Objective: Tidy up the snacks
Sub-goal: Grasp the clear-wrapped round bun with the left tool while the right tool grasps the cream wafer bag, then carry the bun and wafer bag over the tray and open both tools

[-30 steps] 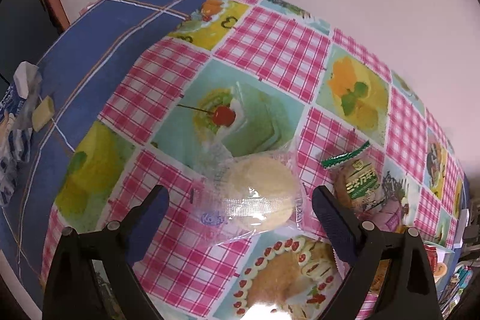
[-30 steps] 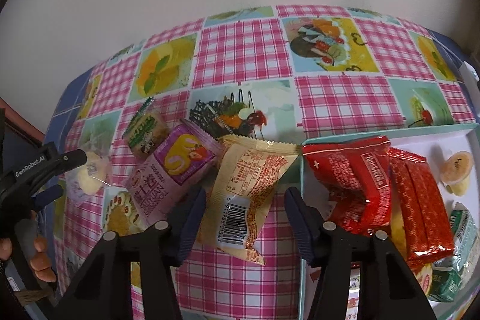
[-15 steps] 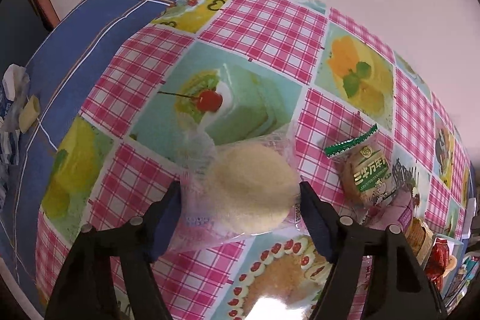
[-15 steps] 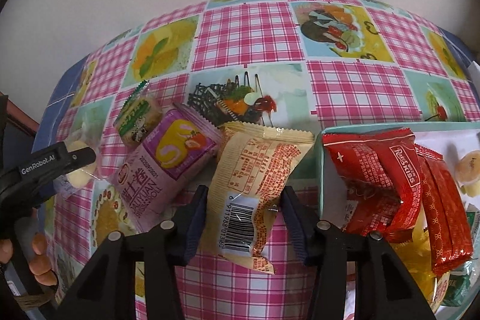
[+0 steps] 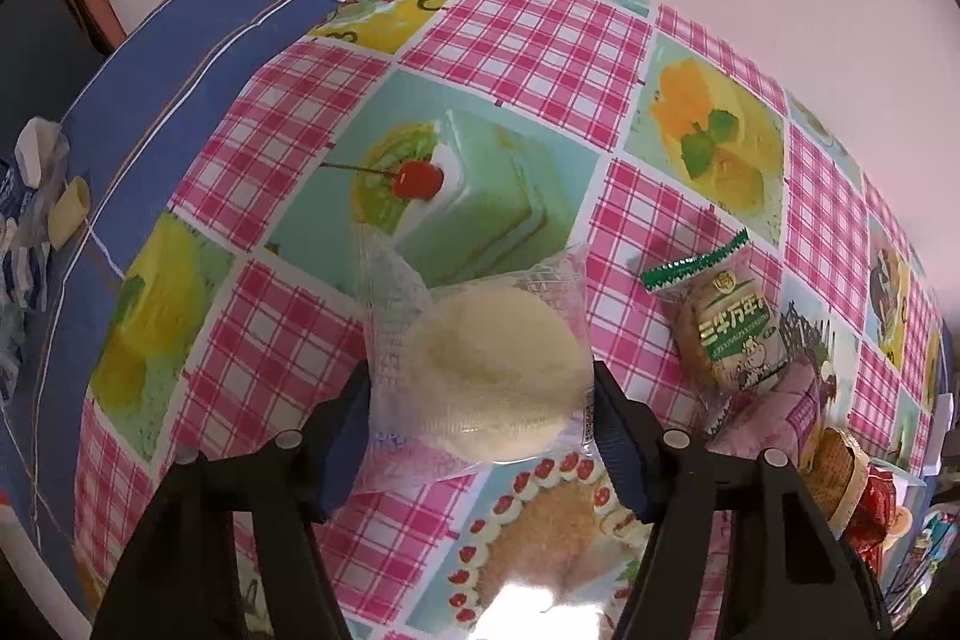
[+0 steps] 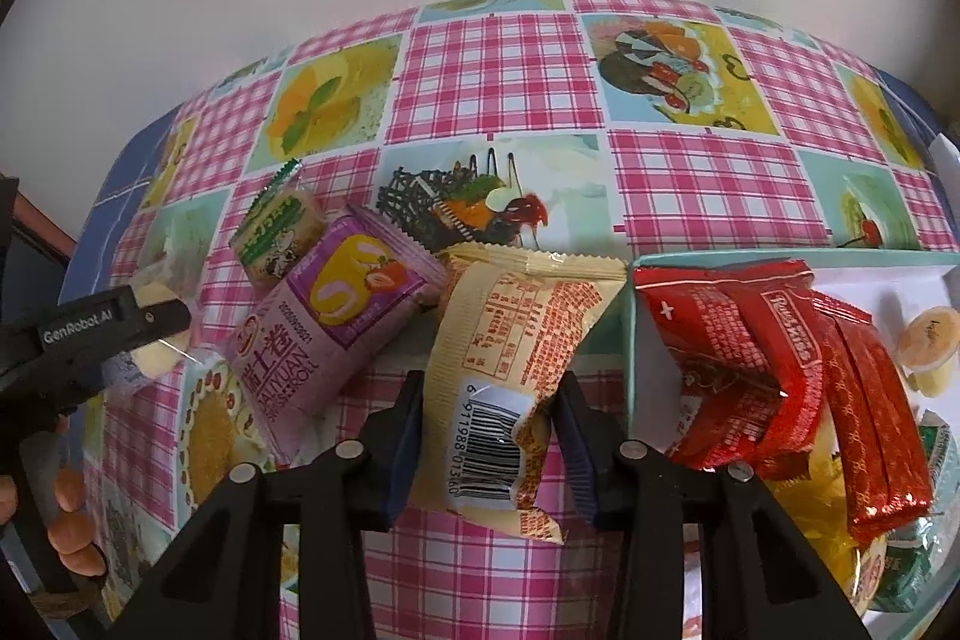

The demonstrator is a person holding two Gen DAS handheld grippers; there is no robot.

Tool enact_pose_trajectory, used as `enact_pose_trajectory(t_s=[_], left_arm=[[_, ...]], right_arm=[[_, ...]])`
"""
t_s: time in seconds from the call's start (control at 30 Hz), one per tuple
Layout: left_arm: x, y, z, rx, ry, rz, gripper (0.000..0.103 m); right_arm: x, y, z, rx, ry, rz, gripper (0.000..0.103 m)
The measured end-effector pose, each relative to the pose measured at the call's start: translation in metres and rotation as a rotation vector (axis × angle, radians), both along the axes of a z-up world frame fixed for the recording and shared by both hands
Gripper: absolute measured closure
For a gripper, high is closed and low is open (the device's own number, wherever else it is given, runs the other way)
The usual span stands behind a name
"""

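Spread across the surface [image 5: 528, 40]: a pink-checked cloth with cake pictures. At its right end, a pale tray [image 6: 900, 274] piled with red packets [image 6: 774, 364] and a small orange jelly cup [image 6: 927, 343].

Clamped in the right tongs [image 6: 489, 421], having just been closing: a cream yellow packet [image 6: 516, 340], barcode end crumpled between the pads, lying just left of the tray wall. Touching its left edge, a purple Swiss-roll packet [image 6: 324, 322], and beyond that a green-labelled biscuit [image 6: 279, 232] flat on the cloth.

Pinched in the left tongs [image 5: 480, 406], also just been closing: a round pale cake in a clear wrapper [image 5: 492, 370], both pads pressed against the wrapper's sides. Just right of it, that same green-labelled biscuit [image 5: 729, 334].

At the far left, on the blue border, crumpled wrappers [image 5: 27, 232]. Low in the right view's left edge, fingers [image 6: 69, 520] wrapped round the left handle.
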State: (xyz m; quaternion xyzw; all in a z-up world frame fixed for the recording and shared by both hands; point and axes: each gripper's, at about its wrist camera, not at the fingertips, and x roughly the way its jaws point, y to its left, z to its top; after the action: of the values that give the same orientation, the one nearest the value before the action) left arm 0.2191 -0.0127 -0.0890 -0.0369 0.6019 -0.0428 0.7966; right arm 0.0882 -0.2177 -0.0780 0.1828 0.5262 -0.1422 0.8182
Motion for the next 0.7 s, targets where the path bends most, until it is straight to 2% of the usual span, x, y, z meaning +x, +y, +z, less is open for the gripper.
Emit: enact_pose_trajectory(t_s=[0.3, 0.7], left_arm=[[-0.029, -0.006, 0.028, -0.038, -0.014, 0.01, 0.035], [-0.078, -0.049, 0.075, -0.024, -0.105, -0.109, 0.035]], right_arm=[[-0.023, -0.002, 0.023, 0.032, -0.038, -0.023, 0.06], [-0.059, -0.019, 0.051, 0.041, -0.068, -0.085, 0.06]])
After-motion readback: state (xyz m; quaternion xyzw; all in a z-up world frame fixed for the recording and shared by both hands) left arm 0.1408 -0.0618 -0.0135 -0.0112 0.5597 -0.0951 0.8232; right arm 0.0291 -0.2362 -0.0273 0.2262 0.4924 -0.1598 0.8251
